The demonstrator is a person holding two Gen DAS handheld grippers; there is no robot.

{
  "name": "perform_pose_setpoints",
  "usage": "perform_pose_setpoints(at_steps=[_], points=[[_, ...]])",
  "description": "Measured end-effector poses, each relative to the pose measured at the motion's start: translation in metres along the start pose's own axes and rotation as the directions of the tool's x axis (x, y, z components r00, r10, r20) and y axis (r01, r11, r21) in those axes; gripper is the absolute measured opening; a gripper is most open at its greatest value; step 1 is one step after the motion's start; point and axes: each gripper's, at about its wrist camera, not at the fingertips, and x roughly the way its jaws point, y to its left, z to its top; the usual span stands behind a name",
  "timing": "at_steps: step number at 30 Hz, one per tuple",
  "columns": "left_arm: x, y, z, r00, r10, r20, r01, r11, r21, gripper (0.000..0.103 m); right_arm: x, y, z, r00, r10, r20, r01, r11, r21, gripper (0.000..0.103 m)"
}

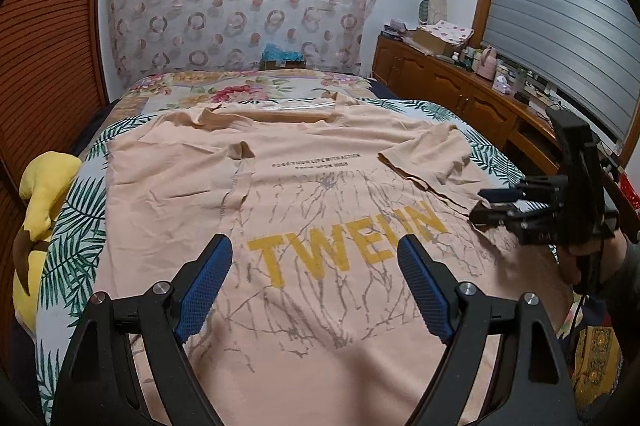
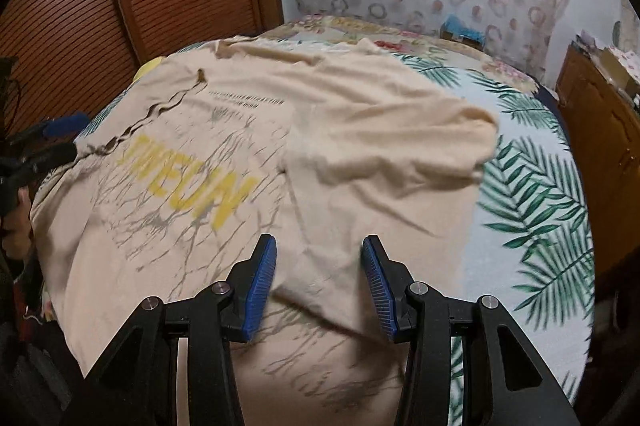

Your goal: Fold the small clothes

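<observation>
Bed (image 1: 76, 210): T-shirt (image 1: 320, 186) flat, collar toward headboard; left tool (image 1: 316, 258) spread, right tool (image 2: 319, 262) half-spread, empty.

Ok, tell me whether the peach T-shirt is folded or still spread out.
Partly folded. The peach T-shirt lies flat on the bed, print up, with both sleeves turned inward over the body; the body itself is unfolded.

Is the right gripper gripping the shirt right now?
Apart. The right wrist view shows the right gripper with jaws spread, shirt fabric visible between them, neither pad pressing it.
</observation>
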Motion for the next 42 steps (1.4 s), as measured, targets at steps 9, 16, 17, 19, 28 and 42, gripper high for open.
perform_pose_setpoints(at_steps=[9,16,17,19,28,42], points=[[-0.004,0.022,-0.003,0.999,0.033,0.002,-0.033,0.999,-0.036,0.085,0.007,0.013,-0.010,0.999,-0.032,0.014,0.032,0.999,-0.022,0.048],[-0.014,0.048,0.003,0.997,0.074,0.019,-0.072,0.996,-0.058,0.085,0.004,0.020,-0.017,0.999,-0.033,0.020,0.034,0.998,-0.053,0.061],[-0.015,0.053,0.005,0.996,0.083,0.021,-0.082,0.995,-0.057,0.085,0.007,0.022,-0.017,0.999,-0.032,0.017,0.033,0.997,-0.065,0.063],[-0.015,0.064,0.012,0.994,0.111,0.021,-0.110,0.993,-0.049,0.085,0.007,0.026,-0.018,0.999,-0.046,0.015,0.047,0.996,-0.075,0.065],[0.006,0.124,0.035,0.981,0.190,-0.030,-0.192,0.979,-0.071,0.085,0.006,0.026,-0.016,0.998,-0.067,0.011,0.067,0.995,-0.070,0.069],[0.067,0.193,0.046,0.962,0.230,-0.146,-0.247,0.963,-0.111,0.084,0.008,-0.053,0.041,0.988,-0.153,0.024,0.151,0.986,0.075,0.069]])
